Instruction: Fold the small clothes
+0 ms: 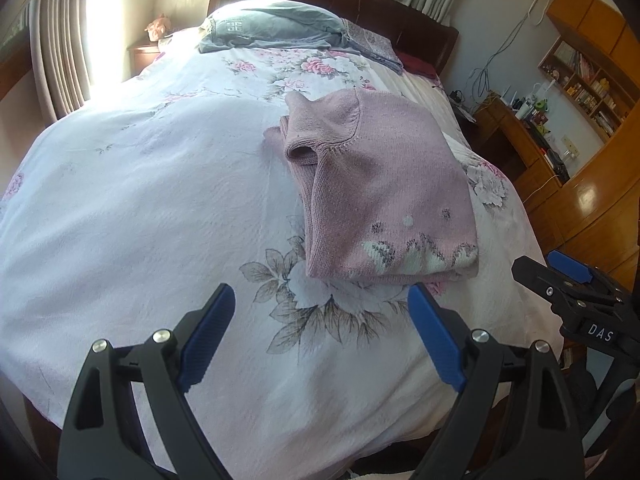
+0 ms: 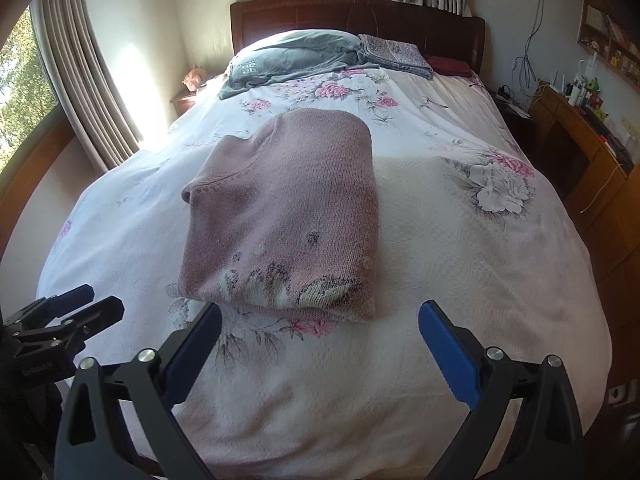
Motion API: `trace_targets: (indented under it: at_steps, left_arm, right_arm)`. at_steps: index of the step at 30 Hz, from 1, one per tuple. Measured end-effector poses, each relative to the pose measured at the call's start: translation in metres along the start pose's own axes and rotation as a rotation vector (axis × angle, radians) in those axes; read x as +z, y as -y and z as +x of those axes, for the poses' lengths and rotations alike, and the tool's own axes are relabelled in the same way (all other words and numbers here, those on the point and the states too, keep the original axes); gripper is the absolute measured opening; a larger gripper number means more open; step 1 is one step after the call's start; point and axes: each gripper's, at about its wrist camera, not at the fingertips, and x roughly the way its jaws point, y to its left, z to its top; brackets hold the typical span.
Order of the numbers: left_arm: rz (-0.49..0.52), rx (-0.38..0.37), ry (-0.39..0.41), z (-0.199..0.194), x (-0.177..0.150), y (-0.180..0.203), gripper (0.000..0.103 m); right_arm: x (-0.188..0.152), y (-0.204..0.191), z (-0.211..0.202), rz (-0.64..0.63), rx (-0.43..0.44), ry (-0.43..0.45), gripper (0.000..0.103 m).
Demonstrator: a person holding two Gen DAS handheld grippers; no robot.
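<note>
**Pink sweater sits folded on the bed**

The pink sweater (image 2: 284,216) lies folded on the flowery bedspread (image 2: 460,280), near the foot of the bed. The left tool (image 1: 320,332) is wide open and holds nothing. The right tool (image 2: 320,348) is wide open too, and empty. Both hang just short of the sweater's patterned edge.
</note>
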Motion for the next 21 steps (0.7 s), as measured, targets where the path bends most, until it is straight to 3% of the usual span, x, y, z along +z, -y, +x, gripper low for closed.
trace_targets:
  at_steps: [21]
  left_arm:
    - [0.015,0.011,-0.030,0.010,-0.004,0.006,0.088]
  right_arm:
    - [-0.004,0.013,0.009,0.035,-0.032,-0.027,0.099]
